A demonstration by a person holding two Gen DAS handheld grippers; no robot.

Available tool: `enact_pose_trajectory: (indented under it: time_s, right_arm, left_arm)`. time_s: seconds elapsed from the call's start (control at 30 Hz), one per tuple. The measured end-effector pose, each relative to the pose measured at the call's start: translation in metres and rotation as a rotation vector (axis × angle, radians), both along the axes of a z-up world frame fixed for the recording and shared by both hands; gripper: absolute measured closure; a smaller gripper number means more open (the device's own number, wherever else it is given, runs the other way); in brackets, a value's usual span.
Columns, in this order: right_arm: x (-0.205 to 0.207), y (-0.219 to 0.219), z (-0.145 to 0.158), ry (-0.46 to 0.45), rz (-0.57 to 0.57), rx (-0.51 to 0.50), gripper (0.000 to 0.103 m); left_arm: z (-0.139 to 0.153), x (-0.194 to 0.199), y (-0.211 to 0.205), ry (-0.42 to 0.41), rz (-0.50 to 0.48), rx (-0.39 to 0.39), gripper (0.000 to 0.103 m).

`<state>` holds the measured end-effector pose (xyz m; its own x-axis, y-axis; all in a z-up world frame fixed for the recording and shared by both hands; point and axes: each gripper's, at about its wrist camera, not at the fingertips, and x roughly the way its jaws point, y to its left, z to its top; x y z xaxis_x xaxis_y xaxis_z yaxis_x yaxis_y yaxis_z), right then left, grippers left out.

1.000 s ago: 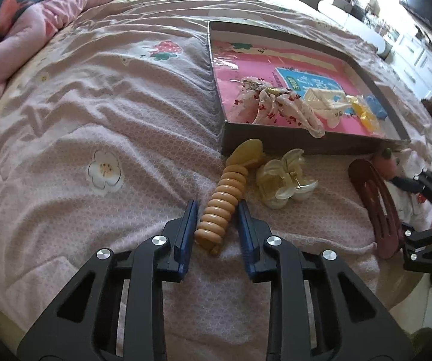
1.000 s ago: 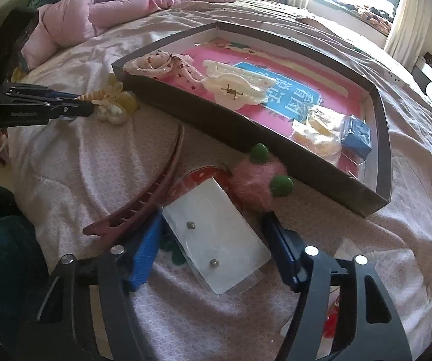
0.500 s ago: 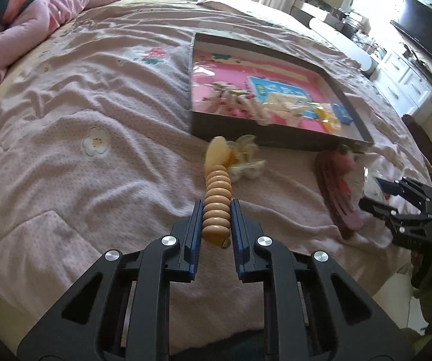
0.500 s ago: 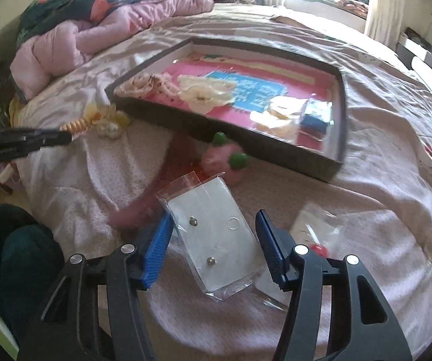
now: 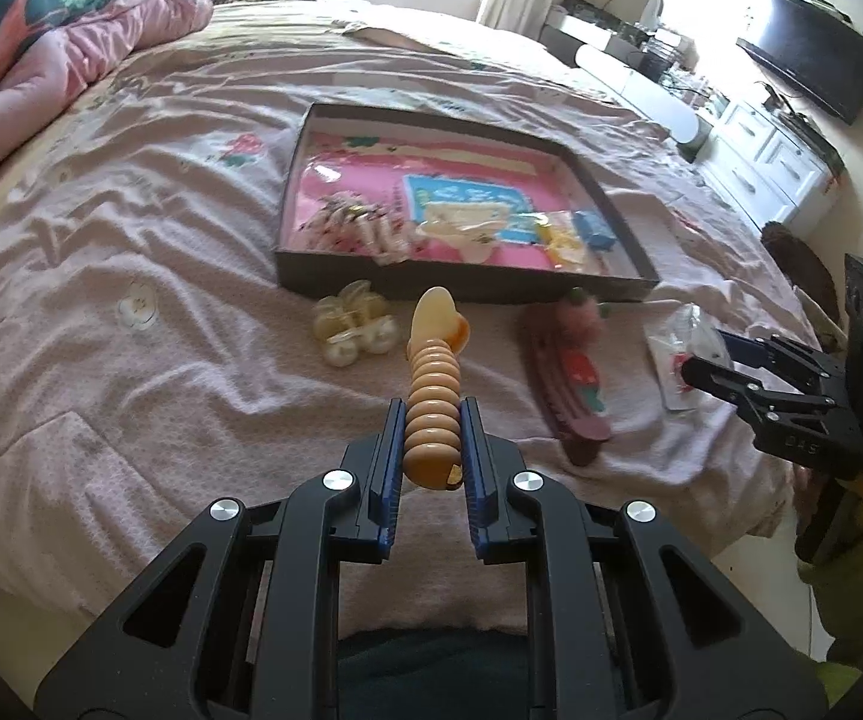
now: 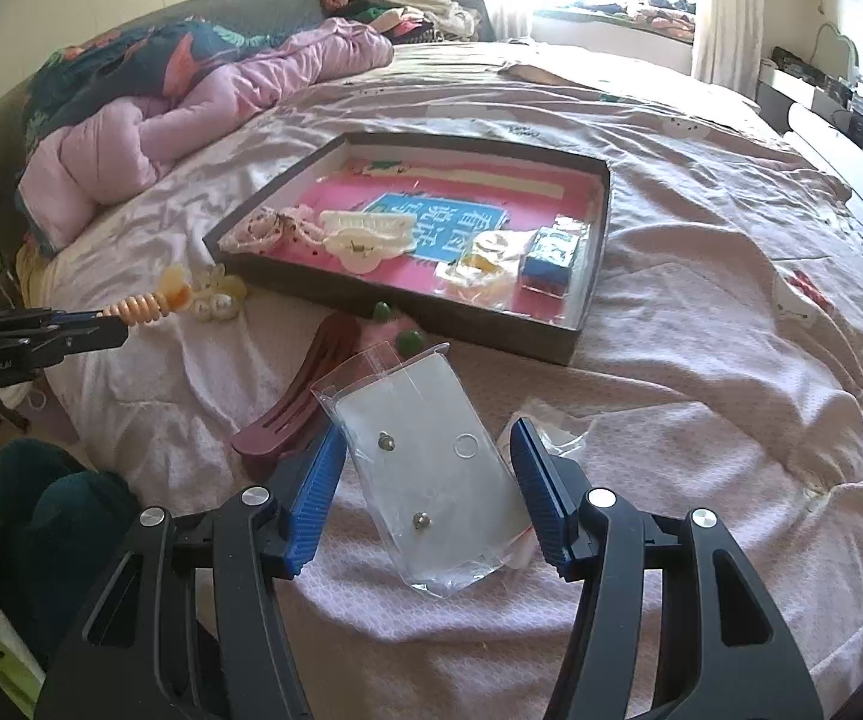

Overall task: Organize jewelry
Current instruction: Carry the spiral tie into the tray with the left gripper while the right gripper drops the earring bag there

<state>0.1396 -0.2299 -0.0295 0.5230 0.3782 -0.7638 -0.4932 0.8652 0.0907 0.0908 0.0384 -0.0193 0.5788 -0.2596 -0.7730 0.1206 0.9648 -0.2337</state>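
My left gripper (image 5: pixel 431 420) is shut on an orange ribbed hair clip (image 5: pixel 433 396) and holds it above the bed, in front of the dark tray (image 5: pixel 461 288); the clip also shows in the right wrist view (image 6: pixel 143 304). My right gripper (image 6: pixel 428 450) holds a clear plastic bag with an earring card (image 6: pixel 431 468) between its jaws, lifted off the bed. The tray's rim (image 6: pixel 407 300) encloses a pink lining, a floral scrunchie (image 6: pixel 269 228), a cream claw clip (image 6: pixel 365 237), a yellow packet and a blue box (image 6: pixel 551 255).
On the pink bedspread lie a pearl claw clip (image 5: pixel 353 324), a maroon hair clip (image 5: pixel 563 396), a pink fuzzy clip (image 5: pixel 581 312) and another plastic packet (image 5: pixel 683 354). A bunched pink duvet (image 6: pixel 149 138) lies at the left. The bed edge is near me.
Both grippers have risen and pulled back from the bed. The left one has lifted the orange clip, the right one has lifted the earring bag.
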Motion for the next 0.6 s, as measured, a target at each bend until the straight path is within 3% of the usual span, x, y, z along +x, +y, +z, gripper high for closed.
enact_pose_trajectory:
  time_s: [0.6]
  right_arm:
    - [0.006, -0.018, 0.017, -0.014, -0.050, 0.046, 0.048]
  left_arm:
    - [0.021, 0.024, -0.037, -0.041, -0.075, 0.015, 0.092]
